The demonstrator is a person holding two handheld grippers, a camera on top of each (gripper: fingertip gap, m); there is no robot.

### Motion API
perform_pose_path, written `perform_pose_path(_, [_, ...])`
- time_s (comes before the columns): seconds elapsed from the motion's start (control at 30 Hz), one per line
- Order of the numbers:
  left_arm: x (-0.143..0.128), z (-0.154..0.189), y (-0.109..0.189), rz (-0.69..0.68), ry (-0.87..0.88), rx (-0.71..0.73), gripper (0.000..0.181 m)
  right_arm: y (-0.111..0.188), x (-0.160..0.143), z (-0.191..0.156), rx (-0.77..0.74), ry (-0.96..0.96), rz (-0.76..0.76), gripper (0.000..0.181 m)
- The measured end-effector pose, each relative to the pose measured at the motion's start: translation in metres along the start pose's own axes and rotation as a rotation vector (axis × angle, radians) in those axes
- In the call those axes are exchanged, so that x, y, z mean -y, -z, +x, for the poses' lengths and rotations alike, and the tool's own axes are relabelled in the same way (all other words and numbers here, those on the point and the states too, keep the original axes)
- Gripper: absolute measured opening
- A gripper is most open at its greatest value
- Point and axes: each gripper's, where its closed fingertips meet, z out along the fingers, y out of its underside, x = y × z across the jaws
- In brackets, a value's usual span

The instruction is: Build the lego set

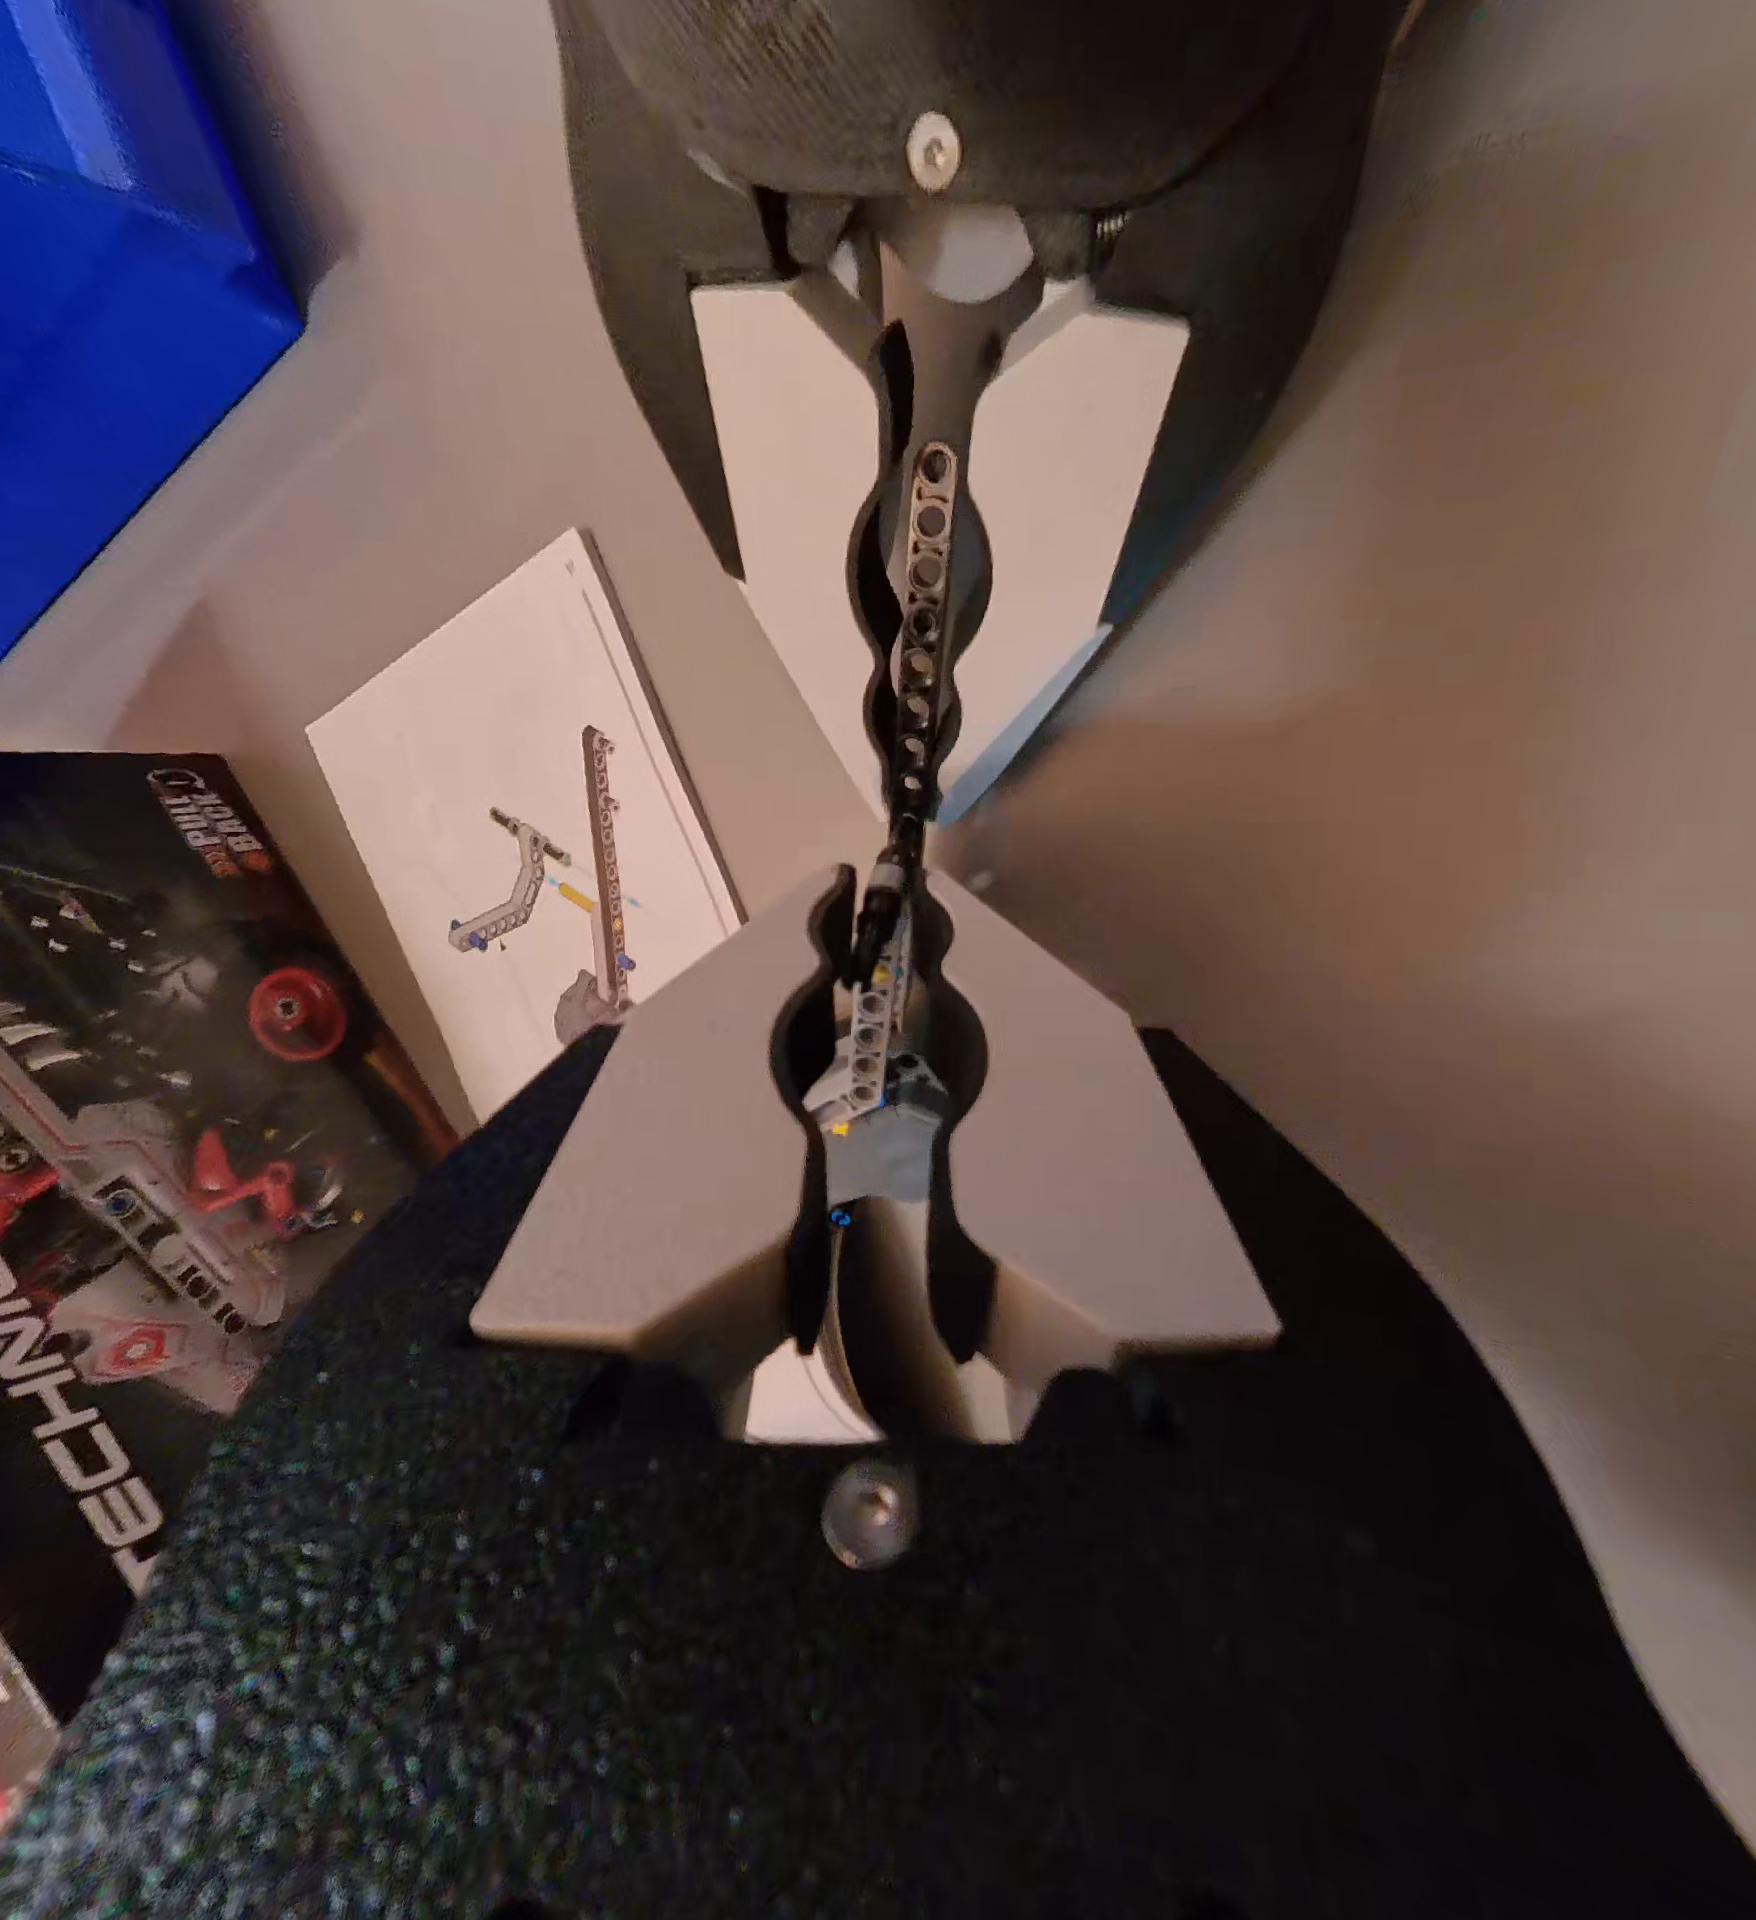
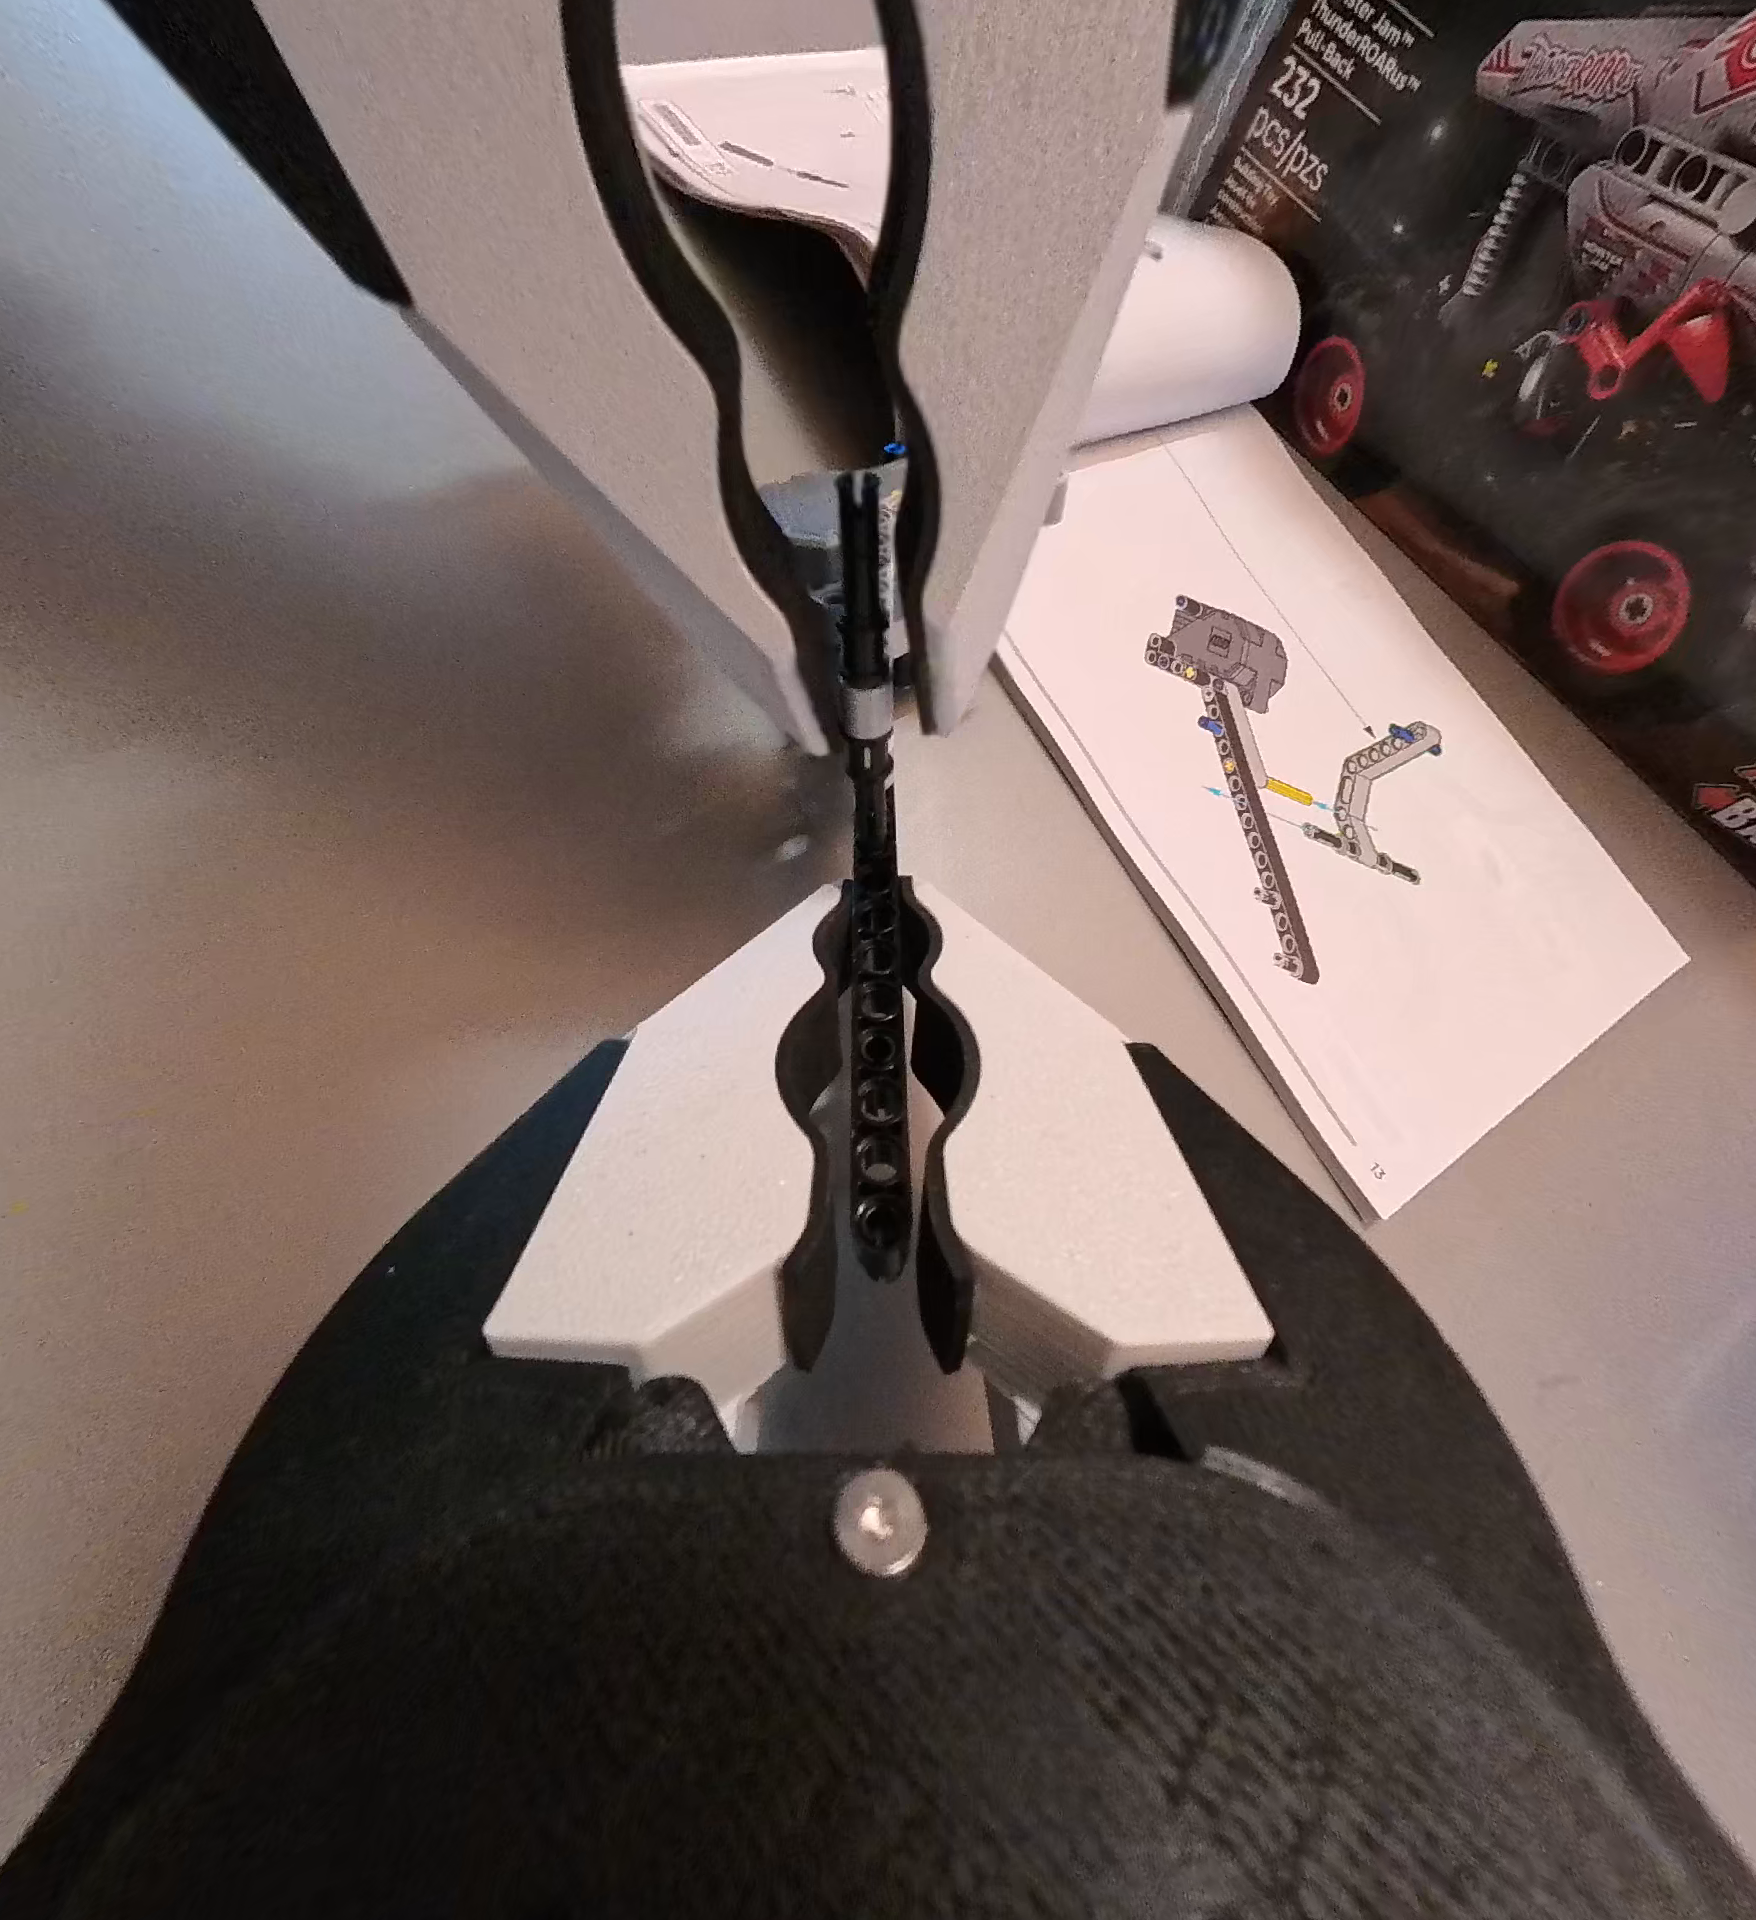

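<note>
My left gripper (image 1: 879, 883) is shut on a grey motor block (image 1: 895, 1153) with a light grey holed beam (image 1: 869, 1039) on it. A black axle with a grey bush (image 2: 866, 623) sticks out of that assembly. My right gripper (image 2: 869, 899) is shut on a long black holed beam (image 2: 876, 1060). The two grippers face each other tip to tip above the table. The long beam (image 1: 921, 644) runs from the right gripper (image 1: 915, 800) into the left gripper's jaws (image 2: 874, 732), joined to the assembly there.
An open instruction booklet (image 2: 1373, 831) lies on the grey table, also in the left wrist view (image 1: 500, 810). The dark set box (image 2: 1580, 312) stands beside it (image 1: 74, 1091). A blue bin (image 1: 53, 312) and a white rounded object (image 2: 1196, 332) stand nearby. Only a small space, under 4 cm, lies between the two pairs of fingers. Between my left fingertips and the white rounded object (image 2: 1196, 332) there is roughly 15 cm.
</note>
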Motion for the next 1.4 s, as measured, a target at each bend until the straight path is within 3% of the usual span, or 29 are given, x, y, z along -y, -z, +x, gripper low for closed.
perform_pose_path(0.2, [-0.001,0.001,-0.003,0.003,-0.007,-0.017,0.005,0.001,0.000,0.001,-0.011,0.001,0.002,0.004])
perform_pose_path(0.53, [0.005,-0.001,0.003,0.280,0.138,-0.098,0.005,0.006,0.007,0.002,0.004,-0.026,0.062,0.005])
perform_pose_path(0.93, [-0.006,0.000,0.001,0.082,0.074,-0.027,0.011,0.007,0.013,0.001,0.006,-0.006,0.094,0.004])
perform_pose_path(1.07, [-0.005,0.001,0.003,0.097,0.061,-0.008,0.006,0.010,0.018,-0.002,0.013,0.009,0.121,0.004])
perform_pose_path(1.2, [0.001,0.000,0.014,0.231,0.126,0.007,0.005,0.022,0.030,0.001,0.003,0.015,0.191,0.009])
perform_pose_path(1.3, [0.006,-0.005,0.023,0.383,0.235,0.025,0.005,0.040,0.046,0.007,0.016,-0.060,0.339,0.013])
perform_pose_path(1.4, [0.010,-0.009,0.032,0.525,0.332,0.045,0.004,0.046,0.044,0.009,0.062,-0.118,0.402,0.019])
